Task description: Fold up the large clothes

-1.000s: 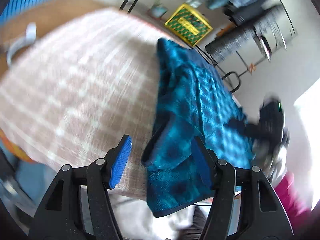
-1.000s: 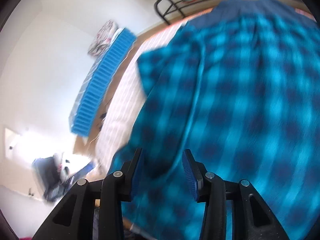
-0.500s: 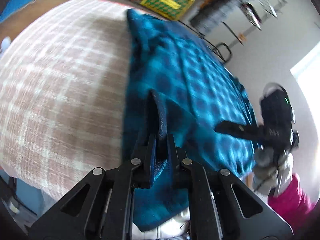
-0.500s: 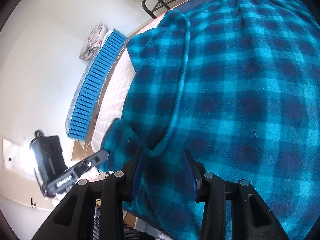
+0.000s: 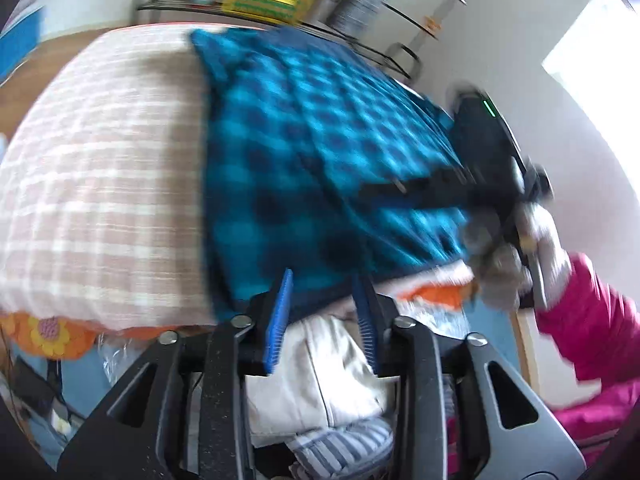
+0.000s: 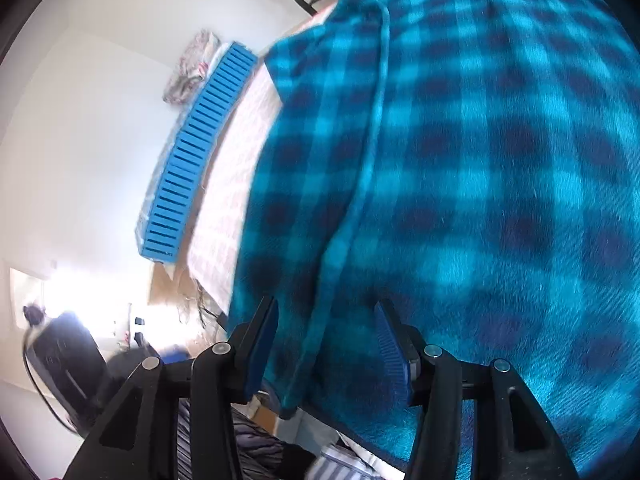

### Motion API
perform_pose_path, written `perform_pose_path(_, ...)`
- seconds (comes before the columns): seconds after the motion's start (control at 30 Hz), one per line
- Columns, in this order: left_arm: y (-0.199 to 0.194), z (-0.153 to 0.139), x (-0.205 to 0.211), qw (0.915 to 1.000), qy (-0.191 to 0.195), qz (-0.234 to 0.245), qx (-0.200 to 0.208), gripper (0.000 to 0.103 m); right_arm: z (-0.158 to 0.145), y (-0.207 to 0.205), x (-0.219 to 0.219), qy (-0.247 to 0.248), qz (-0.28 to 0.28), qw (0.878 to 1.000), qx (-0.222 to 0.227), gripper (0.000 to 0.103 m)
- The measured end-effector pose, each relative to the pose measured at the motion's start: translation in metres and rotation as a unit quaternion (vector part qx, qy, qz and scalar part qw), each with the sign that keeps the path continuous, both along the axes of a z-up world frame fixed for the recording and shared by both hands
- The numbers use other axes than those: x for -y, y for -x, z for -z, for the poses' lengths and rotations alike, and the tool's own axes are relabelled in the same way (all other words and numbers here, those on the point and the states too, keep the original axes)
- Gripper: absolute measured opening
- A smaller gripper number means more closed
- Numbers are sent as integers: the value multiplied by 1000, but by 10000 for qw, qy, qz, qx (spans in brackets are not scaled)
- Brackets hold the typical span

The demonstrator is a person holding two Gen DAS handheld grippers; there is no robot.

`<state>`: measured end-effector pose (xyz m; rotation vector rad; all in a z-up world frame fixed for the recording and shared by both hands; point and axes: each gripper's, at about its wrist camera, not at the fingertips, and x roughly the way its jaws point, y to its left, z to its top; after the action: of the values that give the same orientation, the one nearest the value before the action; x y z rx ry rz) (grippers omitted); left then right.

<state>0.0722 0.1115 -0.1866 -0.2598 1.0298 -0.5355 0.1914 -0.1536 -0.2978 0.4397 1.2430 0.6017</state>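
left gripper (image 5: 322,312) jaws parted, just been opening; the dark hem of the teal-and-navy plaid fleece garment (image 5: 320,152) sits at the pad tips, between them, but the pads do not look pressed on it. reads as released. view is blurred, so contact at the very tips is not certain.

right gripper (image 6: 326,354) jaws parted too, just been opening; a folded flap edge of the same fleece hangs down between the pads with a gap on each side. not clamped.

garment lies spread flat on the bench, over a beige-and-white checked cloth (image 5: 100,168). long axis runs away from both jaws toward the far end of the bench; near hem at the near bench edge, slightly overhanging. in the left view the fleece covers the right part of the bench and the checked cloth to its left is bare.

both grippers at the near hem, the left by the garment's left side edge, the right further in over the body panel. person's grey-gloved hand (image 5: 516,264) and pink sleeve (image 5: 592,320) hold the right one.

judgement: next fold has room leftward over bare cloth or away along the length. near edge is the risk: loose hem could slide off toward the heap of other clothes (image 5: 320,384) below.
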Motion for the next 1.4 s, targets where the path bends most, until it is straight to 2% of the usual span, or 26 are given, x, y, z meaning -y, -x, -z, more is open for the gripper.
perform_pose_path(0.07,-8,9,-14,9992,140,-353,-145,42,-4,-2,-3,186,-80,9997,95,53)
perform_pose_path(0.17,-15,24,-21,9969,-44,-736,-265,42,-37,-19,-12,343,-174,9978,538,53)
perform_pose_path(0.33,-19,46,-16,9957,-138,-792,-467,42,-95,-57,-43,603,-496,9906,1127,53)
perform_pose_path(0.47,-18,54,-15,9946,-83,-892,-528,42,-116,-94,-79,1030,-762,9828,1329,53)
perform_pose_path(0.6,-13,57,-13,9951,-50,-872,-466,42,-113,-131,-115,1433,-922,9756,1387,53)
perform_pose_path(0.63,-13,58,-11,9957,-40,-814,-438,39,-110,-138,-123,1529,-936,9738,1400,53)
perform_pose_path(0.67,-13,59,-9,9960,-77,-780,-419,30,-106,-147,-130,1623,-934,9726,1381,53)
perform_pose_path(0.77,-15,63,-9,9964,-103,-754,-385,13,-90,-171,-154,1755,-1006,9723,1171,53)
perform_pose_path(0.87,-19,69,-21,9943,274,-873,-544,8,-69,-191,-178,2233,-1100,9628,1046,53)
perform_pose_path(0.93,-19,68,-25,9940,346,-891,-531,6,-57,-203,-188,2573,-1061,9549,1031,53)
perform_pose_path(0.97,-19,66,-24,9943,332,-876,-508,6,-51,-208,-193,2702,-1034,9517,1024,50)
perform_pose_path(1.0,-18,65,-23,9948,317,-848,-475,6,-47,-212,-195,2790,-1014,9496,1003,43)
perform_pose_path(1.03,-19,64,-22,9951,303,-830,-452,6,-41,-218,-196,2885,-964,9477,971,22)
perform_pose_path(1.07,-18,63,-21,9954,284,-808,-419,5,-37,-224,-196,2892,-918,9487,893,9)
perform_pose_path(1.13,-17,60,-22,9957,314,-789,-380,5,-31,-234,-190,2687,-756,9577,701,2)
perform_pose_path(1.23,-13,58,-25,9955,360,-793,-371,5,-36,-244,-177,2237,-432,9713,678,1)
perform_pose_path(1.33,-10,60,-26,9954,357,-787,-407,4,-42,-255,-156,1366,-2,9892,538,1)
perform_pose_path(1.37,-10,60,-27,9954,347,-784,-434,4,-42,-257,-154,1118,-29,9923,533,6)
perform_pose_path(1.4,-10,61,-28,9951,383,-772,-476,5,-41,-256,-155,1087,-160,9926,522,13)
